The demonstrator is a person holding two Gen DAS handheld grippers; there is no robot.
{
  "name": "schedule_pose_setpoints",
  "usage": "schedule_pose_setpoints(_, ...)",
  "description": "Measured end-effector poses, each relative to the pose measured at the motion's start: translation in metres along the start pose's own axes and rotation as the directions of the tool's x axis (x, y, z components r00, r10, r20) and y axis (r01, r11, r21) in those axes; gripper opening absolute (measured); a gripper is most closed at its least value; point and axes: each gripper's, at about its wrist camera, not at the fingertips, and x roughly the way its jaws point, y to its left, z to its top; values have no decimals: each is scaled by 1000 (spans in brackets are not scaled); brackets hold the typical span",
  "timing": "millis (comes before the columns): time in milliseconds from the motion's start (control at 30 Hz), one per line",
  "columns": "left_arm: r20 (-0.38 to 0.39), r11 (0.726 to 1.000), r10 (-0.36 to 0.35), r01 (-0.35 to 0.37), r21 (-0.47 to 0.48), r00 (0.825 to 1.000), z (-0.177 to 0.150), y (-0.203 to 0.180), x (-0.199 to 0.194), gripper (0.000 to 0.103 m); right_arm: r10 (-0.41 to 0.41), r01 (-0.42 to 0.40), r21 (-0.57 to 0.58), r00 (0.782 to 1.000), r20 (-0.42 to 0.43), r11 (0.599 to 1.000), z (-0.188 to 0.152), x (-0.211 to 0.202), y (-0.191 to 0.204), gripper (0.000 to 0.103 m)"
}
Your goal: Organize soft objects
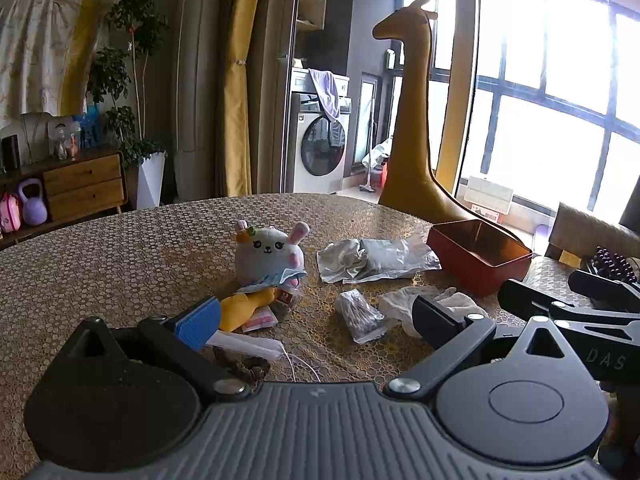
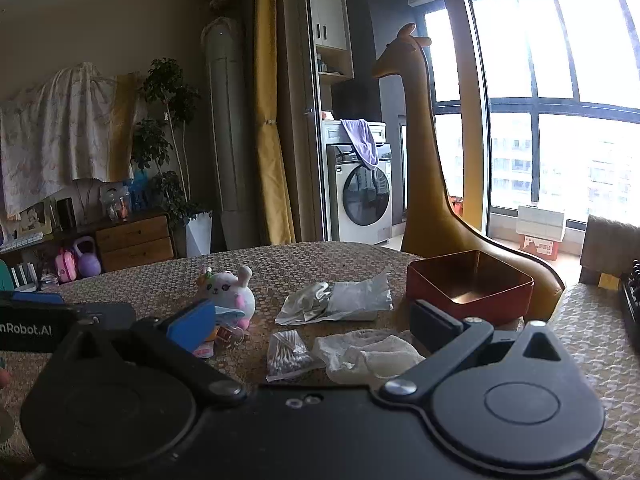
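Nearest the left wrist camera, the left gripper (image 1: pixel 316 320) hovered low over the table (image 1: pixel 120 264) with its tongs spread wide and released, 1 finger faced with a ribbed blue pad (image 1: pixel 198 322), the other plain black. Between and under the fingers lay soft clutter near the table's near edge: a brown fuzzy hair tie (image 1: pixel 244 364), a white paper-wrapped strip (image 1: pixel 244 346), a yellow plush piece (image 1: pixel 244 306) and a crinkled clear bag of cotton swabs (image 1: pixel 360 314). Beside the bag sat a wad of thin white gauze-like cloth (image 1: pixel 404 304).

The right gripper (image 2: pixel 312 330) was held level just to the right of the left one, its tongs likewise released and wide apart, gripping nothing; the cotton swab bag (image 2: pixel 288 354) and the white cloth (image 2: pixel 368 354) lay on the table between its fingers. The left gripper's black body at the left edge of that view bore the partial lettering "nRobot.AI", and the right gripper's body in the left view read "DAS".

Farther toward the table's middle stood a round white bunny plush (image 1: pixel 272 254) with pink ears and a pale blue collar, and right of it a crumpled silvery foil pouch (image 1: pixel 372 260). At the table's right edge sat an open rectangular red tin (image 1: pixel 480 256), smooth and metallic. The table cover showed a golden honeycomb pattern.

Behind the table rose a tall smooth mustard giraffe figure (image 1: pixel 412 120), then a washing machine (image 1: pixel 320 148) draped with a lilac towel.
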Motion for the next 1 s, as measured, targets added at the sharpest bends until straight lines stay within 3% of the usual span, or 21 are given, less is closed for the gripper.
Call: schedule_pose_setpoints(1000, -7, 1000, -5, 5, -4, 1000, -1, 1, 1, 103, 0, 0, 7, 1000, -15, 1000, -4, 2, -2, 102)
